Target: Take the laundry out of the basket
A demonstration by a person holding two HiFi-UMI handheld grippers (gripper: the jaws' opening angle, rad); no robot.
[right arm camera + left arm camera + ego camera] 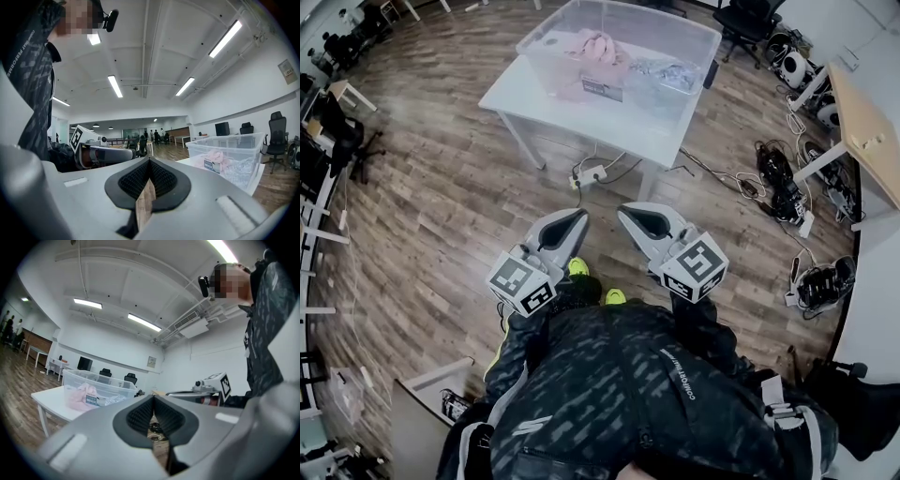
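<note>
Left tool (577, 218) and right tool (624, 215) clenched, empty | laundry (600, 47) in basket (546, 66) on table (511, 94) lay well ahead | neither nearer.

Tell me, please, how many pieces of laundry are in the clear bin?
2: a pink piece near the middle of the bin, and a grey patterned piece to its right in the head view. More may be hidden underneath.

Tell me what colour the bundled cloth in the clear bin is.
Pale pink; the cloth shows best in the head view.
</note>
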